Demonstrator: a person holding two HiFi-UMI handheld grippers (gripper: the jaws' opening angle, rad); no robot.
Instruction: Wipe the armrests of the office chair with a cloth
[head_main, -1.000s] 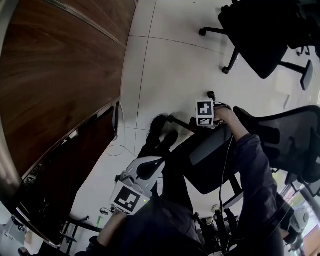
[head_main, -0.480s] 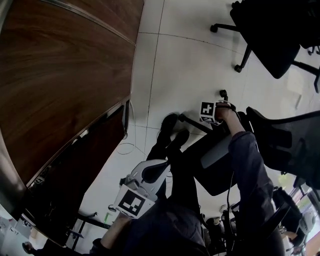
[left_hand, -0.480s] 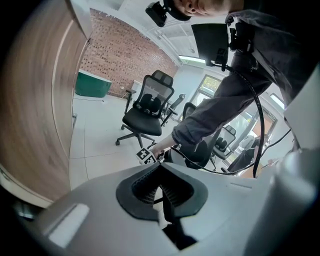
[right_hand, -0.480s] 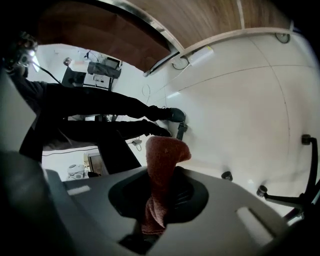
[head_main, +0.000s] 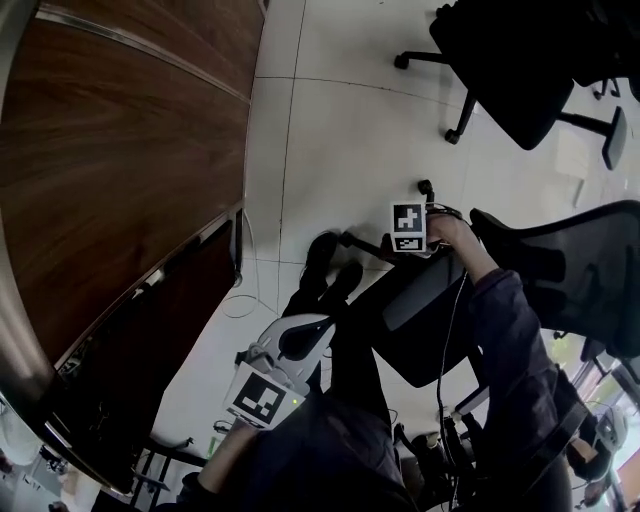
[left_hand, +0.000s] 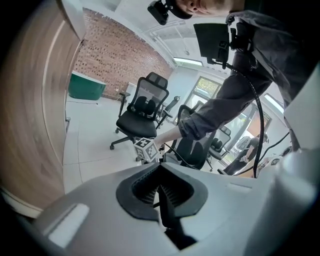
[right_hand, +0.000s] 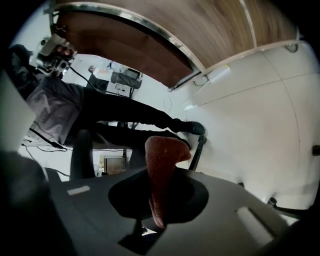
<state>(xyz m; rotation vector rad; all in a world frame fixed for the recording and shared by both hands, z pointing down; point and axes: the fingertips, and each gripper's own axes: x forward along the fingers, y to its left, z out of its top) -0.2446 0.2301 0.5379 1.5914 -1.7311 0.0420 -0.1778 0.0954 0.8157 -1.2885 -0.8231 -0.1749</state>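
Note:
In the head view, the black office chair (head_main: 590, 270) stands at the right, its grey armrest (head_main: 420, 288) slanting toward the middle. My right gripper (right_hand: 156, 204) is shut on a reddish-brown cloth (right_hand: 161, 155) that sticks up from the jaws. Its marker cube (head_main: 408, 227) sits just beyond the armrest's front end; whether the cloth touches the armrest is hidden. My left gripper (head_main: 298, 338) hangs low at the left over the person's dark trousers, apart from the chair. Its jaws (left_hand: 161, 192) are shut with nothing between them.
A wooden desk (head_main: 110, 170) fills the left, with a cable (head_main: 240, 300) on the white tiled floor beside it. A second black chair (head_main: 510, 60) stands at the upper right. The person's shoes (head_main: 325, 265) rest by the near chair's base.
The head camera swung slightly and came back. Both grippers hold about the same places by the chair, and the cloth stays in the right jaws.

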